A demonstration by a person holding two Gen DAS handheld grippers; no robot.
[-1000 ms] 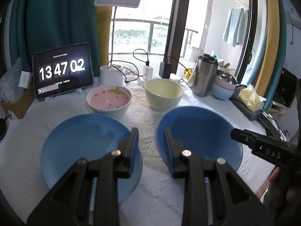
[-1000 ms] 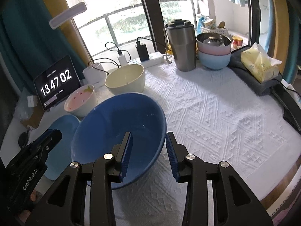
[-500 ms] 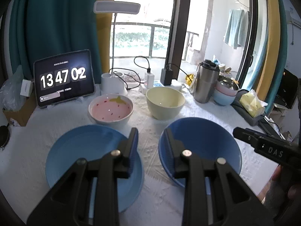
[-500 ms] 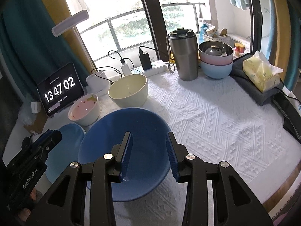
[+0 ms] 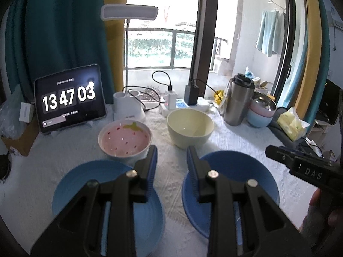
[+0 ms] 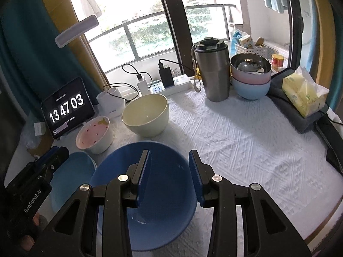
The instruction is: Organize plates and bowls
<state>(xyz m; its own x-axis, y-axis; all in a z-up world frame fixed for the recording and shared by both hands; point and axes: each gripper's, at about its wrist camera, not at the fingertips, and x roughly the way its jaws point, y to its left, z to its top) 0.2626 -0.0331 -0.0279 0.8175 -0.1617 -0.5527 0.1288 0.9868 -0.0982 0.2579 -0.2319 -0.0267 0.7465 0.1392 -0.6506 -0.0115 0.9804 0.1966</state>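
Observation:
A light blue plate lies at the front left of the table and a dark blue bowl at the front right. Behind them stand a pink strawberry bowl and a cream bowl. My left gripper is open and empty, hovering above the gap between plate and blue bowl. My right gripper is open and empty above the dark blue bowl. The right wrist view also shows the plate, pink bowl and cream bowl.
A tablet clock, a lamp base and chargers with cables stand at the back. A steel tumbler, stacked bowls and a tissue pack are at the right. White cloth covers the table.
Both grippers have lifted and drawn back from the dishes. The dark blue bowl went from tilted at the right gripper to resting flat on the cloth.

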